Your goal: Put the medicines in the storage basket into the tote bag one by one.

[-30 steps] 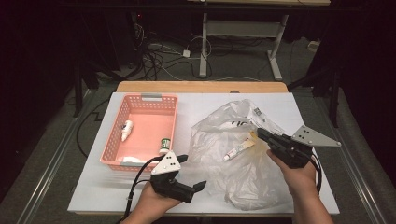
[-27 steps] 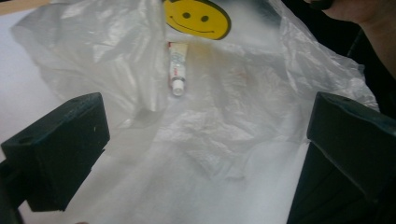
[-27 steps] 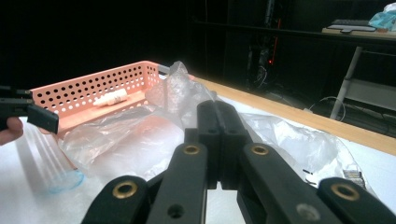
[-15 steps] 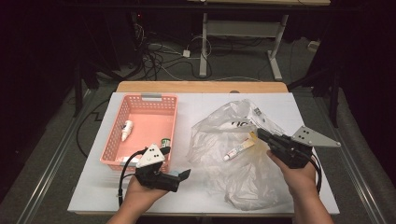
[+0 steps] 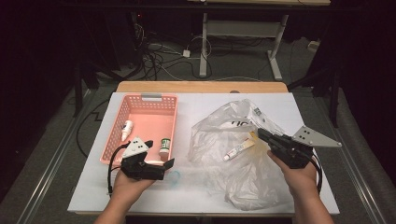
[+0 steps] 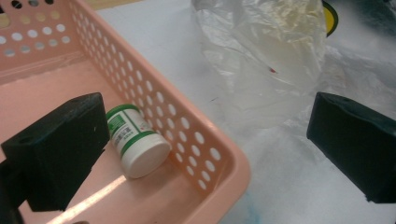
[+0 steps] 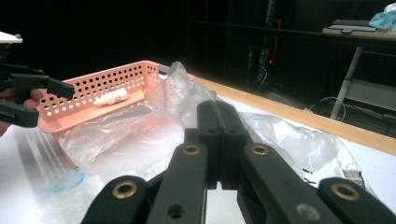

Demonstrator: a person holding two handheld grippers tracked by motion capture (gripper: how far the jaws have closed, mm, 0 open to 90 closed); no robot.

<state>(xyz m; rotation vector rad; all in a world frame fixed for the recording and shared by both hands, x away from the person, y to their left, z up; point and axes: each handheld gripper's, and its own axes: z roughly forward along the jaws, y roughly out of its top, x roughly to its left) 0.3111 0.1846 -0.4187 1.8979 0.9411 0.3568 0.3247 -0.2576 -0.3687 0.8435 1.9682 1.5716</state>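
Observation:
A pink perforated basket (image 5: 140, 102) (image 6: 187, 126) (image 7: 93, 84) stands at the table's left. In it lie a green-labelled white bottle (image 5: 164, 147) (image 6: 135, 142) and a small white dropper bottle (image 5: 126, 129) (image 7: 112, 97). My left gripper (image 5: 160, 153) (image 6: 210, 149) (image 7: 42, 102) is open and holds nothing. It straddles the basket's near right wall, one jaw over the green-labelled bottle, the other outside. A crumpled clear plastic bag (image 5: 224, 158) (image 6: 266, 56) (image 7: 126, 140) lies right of the basket with a tube (image 5: 238, 149) inside. My right gripper (image 5: 260, 134) (image 7: 217, 112) is shut on the bag's film at its right edge.
The white table (image 5: 196, 100) has a wooden strip along its far edge. A faint blue ring mark (image 5: 173, 176) (image 7: 65, 179) sits on the table by the basket's near corner. Cables and a desk frame stand on the dark floor beyond.
My left gripper has moved left from the bag's near edge to the basket's near right corner. The right gripper and the bag have stayed put.

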